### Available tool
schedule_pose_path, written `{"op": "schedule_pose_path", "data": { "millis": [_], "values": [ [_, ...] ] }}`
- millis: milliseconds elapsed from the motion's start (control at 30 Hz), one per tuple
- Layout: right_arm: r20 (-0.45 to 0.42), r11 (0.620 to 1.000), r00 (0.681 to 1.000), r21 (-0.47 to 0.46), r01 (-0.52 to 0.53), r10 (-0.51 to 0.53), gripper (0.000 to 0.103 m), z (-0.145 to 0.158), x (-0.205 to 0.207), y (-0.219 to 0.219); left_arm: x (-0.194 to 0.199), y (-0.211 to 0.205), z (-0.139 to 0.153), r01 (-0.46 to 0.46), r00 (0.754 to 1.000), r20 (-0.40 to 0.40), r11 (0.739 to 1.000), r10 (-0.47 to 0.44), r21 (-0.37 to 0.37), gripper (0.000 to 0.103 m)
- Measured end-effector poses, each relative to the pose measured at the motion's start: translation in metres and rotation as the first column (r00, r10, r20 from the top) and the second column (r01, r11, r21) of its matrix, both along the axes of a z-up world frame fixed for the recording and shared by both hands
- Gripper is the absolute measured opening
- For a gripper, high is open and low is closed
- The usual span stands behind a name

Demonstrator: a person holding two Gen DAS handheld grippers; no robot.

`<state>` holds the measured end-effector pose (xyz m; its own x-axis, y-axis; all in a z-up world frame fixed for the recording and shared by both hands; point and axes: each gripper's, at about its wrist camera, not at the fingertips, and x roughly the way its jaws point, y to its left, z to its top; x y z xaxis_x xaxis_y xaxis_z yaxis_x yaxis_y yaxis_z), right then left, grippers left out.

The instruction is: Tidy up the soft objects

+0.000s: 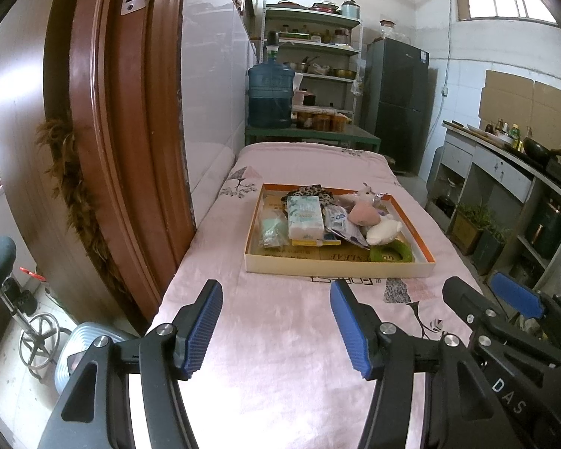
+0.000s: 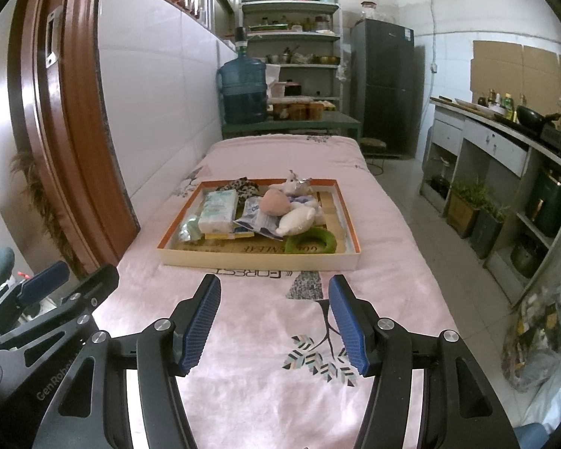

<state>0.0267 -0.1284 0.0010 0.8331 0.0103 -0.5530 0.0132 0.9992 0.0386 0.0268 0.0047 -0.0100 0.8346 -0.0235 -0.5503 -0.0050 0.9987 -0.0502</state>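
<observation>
A shallow cardboard tray (image 1: 336, 267) (image 2: 258, 260) sits on a pink-covered table. It holds a tissue pack (image 1: 304, 217) (image 2: 218, 211), a pink plush (image 1: 363, 214) (image 2: 276, 202), a white plush (image 1: 384, 231) (image 2: 296, 221), a green ring (image 1: 391, 252) (image 2: 310, 242), a leopard-print cloth (image 1: 306, 190) (image 2: 239, 184) and plastic packets (image 1: 342, 222). My left gripper (image 1: 275, 292) hangs open and empty over the cloth, short of the tray. Beside it, my right gripper (image 2: 275, 288) is open and empty too; it also shows at the right edge of the left wrist view (image 1: 482, 292).
A brown wooden door frame (image 1: 104, 131) stands close on the left. Behind the table are a blue water jug (image 1: 270, 93), shelves (image 1: 314, 48) and a dark fridge (image 1: 396, 101). A kitchen counter (image 1: 505, 161) lines the right side. The pink cloth (image 2: 265, 336) stretches between grippers and tray.
</observation>
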Motion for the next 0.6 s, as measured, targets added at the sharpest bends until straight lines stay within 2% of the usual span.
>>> {"op": "schedule_pose_path", "data": {
  "millis": [600],
  "values": [
    [-0.001, 1.0, 1.0, -0.001, -0.002, 0.002, 0.062, -0.0014, 0.0004, 0.0026, 0.0006, 0.0005, 0.0006, 0.0, 1.0, -0.002, 1.0, 0.0, -0.002, 0.06]
  ]
}}
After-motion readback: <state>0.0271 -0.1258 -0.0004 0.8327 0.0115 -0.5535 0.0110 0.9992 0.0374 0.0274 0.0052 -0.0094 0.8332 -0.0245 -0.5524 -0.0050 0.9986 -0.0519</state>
